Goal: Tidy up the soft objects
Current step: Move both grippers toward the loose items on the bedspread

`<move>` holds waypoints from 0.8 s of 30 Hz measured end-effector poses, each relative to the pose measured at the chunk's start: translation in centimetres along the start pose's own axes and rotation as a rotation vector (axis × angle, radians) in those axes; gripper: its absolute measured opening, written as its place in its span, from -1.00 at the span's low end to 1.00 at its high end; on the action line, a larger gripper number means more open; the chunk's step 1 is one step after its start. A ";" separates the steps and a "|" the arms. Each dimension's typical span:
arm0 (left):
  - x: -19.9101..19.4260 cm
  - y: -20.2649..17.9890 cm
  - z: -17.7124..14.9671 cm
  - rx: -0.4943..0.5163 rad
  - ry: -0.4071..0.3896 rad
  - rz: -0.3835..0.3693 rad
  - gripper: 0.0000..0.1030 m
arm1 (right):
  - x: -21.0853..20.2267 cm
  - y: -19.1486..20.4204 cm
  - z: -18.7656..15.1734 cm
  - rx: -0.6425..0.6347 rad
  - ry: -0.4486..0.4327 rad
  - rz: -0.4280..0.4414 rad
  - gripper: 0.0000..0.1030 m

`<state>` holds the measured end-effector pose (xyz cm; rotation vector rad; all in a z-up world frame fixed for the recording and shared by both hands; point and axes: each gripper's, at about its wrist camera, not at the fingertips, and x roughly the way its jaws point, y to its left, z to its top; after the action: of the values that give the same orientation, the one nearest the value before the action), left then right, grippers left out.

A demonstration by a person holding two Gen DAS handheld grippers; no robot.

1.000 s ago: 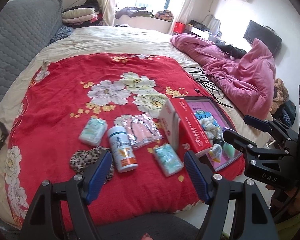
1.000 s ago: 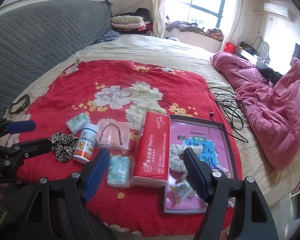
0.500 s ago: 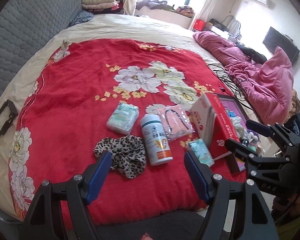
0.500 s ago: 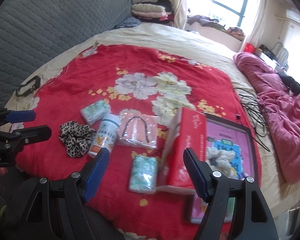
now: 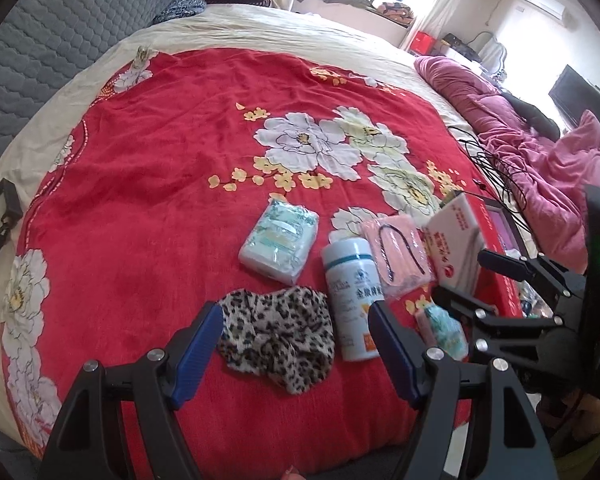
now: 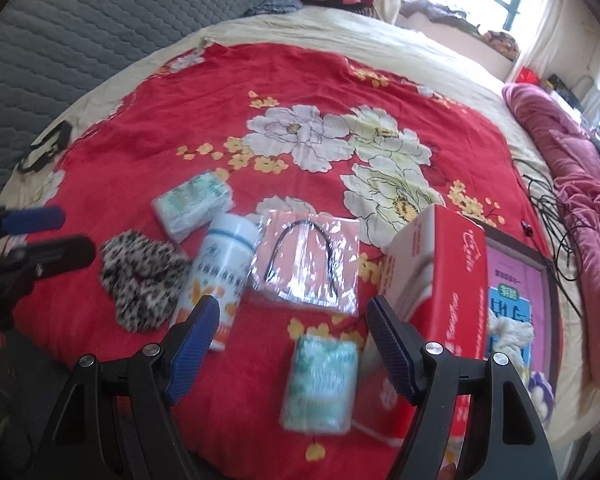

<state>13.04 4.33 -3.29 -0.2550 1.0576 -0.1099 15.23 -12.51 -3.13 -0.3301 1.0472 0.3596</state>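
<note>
Your soft things are mostly unsorted, by the look of it. The leopard scrunchie [image 5: 278, 332] lies on the red blanket [image 5: 148, 184] right in front of your left gripper [image 5: 296, 344], whose fingers are spread wide and hold nothing. Just beyond it sits 1 tissue pack [image 5: 278, 242], and a 2nd tissue pack [image 6: 320, 386] lies between the fingers of your right gripper [image 6: 294, 344], also wide apart and empty, hovering above it. The bagged pink cloth [image 6: 306, 266] rests between them.

Only the tray [image 6: 550, 280] on the right looks started: a white fluffy piece [image 6: 510, 330] already lies in it, with other small bits too blurred to name. So I judge 4 soft items are left to move.

A white bottle [image 5: 352, 296] lies touching the scrunchie's right edge, so a sloppy grab could roll it. The red tissue box [image 6: 436, 276] stands between the loose items and the tray; you will likely need to lift over it. Black cables [image 5: 496, 172] trail beyond the tray, well apart.
</note>
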 end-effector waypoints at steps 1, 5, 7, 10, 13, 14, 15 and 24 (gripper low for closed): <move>0.5 0.1 0.3 -0.003 0.005 -0.002 0.45 | 0.6 -0.2 0.6 0.013 0.009 -0.005 0.50; 2.0 0.5 1.2 -0.011 0.015 -0.001 0.45 | 3.1 -1.1 2.5 0.069 0.049 -0.008 0.50; 2.8 0.8 1.5 -0.018 0.022 -0.002 0.45 | 4.3 -1.3 3.4 0.090 0.067 -0.015 0.50; 4.0 1.0 2.0 -0.018 0.030 -0.005 0.45 | 5.7 -1.8 4.6 0.135 0.087 0.007 0.50; 5.3 1.4 2.6 -0.022 0.050 -0.008 0.45 | 7.2 -2.1 5.6 0.161 0.120 0.009 0.50; 5.5 1.4 2.8 -0.020 0.052 -0.008 0.45 | 7.6 -2.1 5.8 0.173 0.129 0.019 0.50; 5.9 1.4 2.9 -0.014 0.056 -0.006 0.45 | 8.1 -2.2 6.1 0.184 0.142 0.022 0.50; 8.3 1.9 3.1 -0.003 0.095 0.004 0.45 | 11.8 -2.2 6.6 0.160 0.242 -0.024 0.50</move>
<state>19.71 4.85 -9.40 -0.2524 1.1522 -0.1174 26.63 -10.09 -10.27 -0.2457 1.2998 0.2156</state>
